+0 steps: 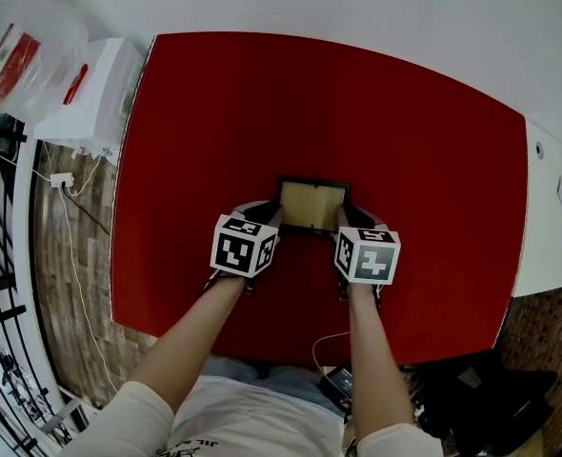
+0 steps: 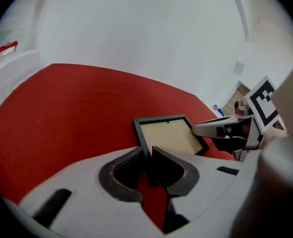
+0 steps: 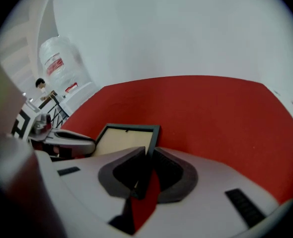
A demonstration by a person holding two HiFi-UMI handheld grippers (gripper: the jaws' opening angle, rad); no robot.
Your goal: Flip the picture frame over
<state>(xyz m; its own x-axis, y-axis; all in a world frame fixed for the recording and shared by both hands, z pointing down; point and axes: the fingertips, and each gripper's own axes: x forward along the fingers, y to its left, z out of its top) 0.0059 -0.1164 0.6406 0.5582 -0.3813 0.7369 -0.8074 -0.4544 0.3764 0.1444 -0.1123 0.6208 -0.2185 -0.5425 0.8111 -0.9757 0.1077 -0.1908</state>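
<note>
Your left hand-held gripper (image 1: 273,215) is clamped on the left edge of the picture frame (image 1: 311,205), with the black rim pinched between its pads. Your right hand-held gripper (image 1: 343,219) is clamped on the frame's right edge the same way. The frame shows its tan panel upward. It sits midway between the left and right edges of the red counter (image 1: 310,93), somewhat nearer your edge.

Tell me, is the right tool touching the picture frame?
Touching. In the right gripper view, the right tool pinches the picture frame by its dark edge.
</note>
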